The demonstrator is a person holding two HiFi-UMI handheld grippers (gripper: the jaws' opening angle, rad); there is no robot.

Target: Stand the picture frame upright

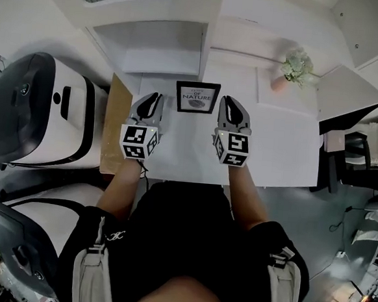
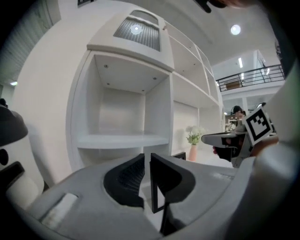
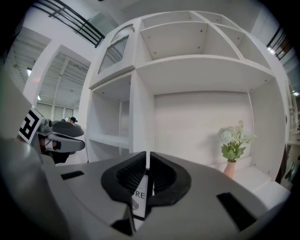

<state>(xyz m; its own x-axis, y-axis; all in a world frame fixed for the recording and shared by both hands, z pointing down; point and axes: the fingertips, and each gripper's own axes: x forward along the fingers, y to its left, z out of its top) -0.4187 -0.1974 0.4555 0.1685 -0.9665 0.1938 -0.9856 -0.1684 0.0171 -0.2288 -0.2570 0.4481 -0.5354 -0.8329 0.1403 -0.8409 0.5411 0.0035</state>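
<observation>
The picture frame (image 1: 197, 97) stood upright at the back of the white table (image 1: 280, 154), its black border and printed face turned toward you, just in front of the white shelf unit (image 1: 161, 44). You held one tool on each side of it, and neither touched it.

Your left gripper (image 1: 152, 101) was just beside the frame's left edge, pointing toward the shelves. In the left gripper view its jaws (image 2: 146, 158) were drawn almost together, with only a narrow slit between the ribbed pads and nothing clamped there. A dark corner of the frame (image 2: 180, 155) showed past the right-hand jaw.

Your right gripper (image 1: 226, 104) was just beside the frame's right edge, parallel to the other tool. In the right gripper view its jaws (image 3: 146, 157) also stood all but together and empty. The thin gap lower down showed a strip of the frame's print (image 3: 139, 199), lying beyond the pads and not between them.

A pink vase of pale flowers (image 1: 293, 69) stood further right on the table, near the shelf wall and well apart from the frame. A large white and dark rounded machine (image 1: 36, 109) sat off the table's left side. Each gripper view caught the other tool's marker cube at its edge
</observation>
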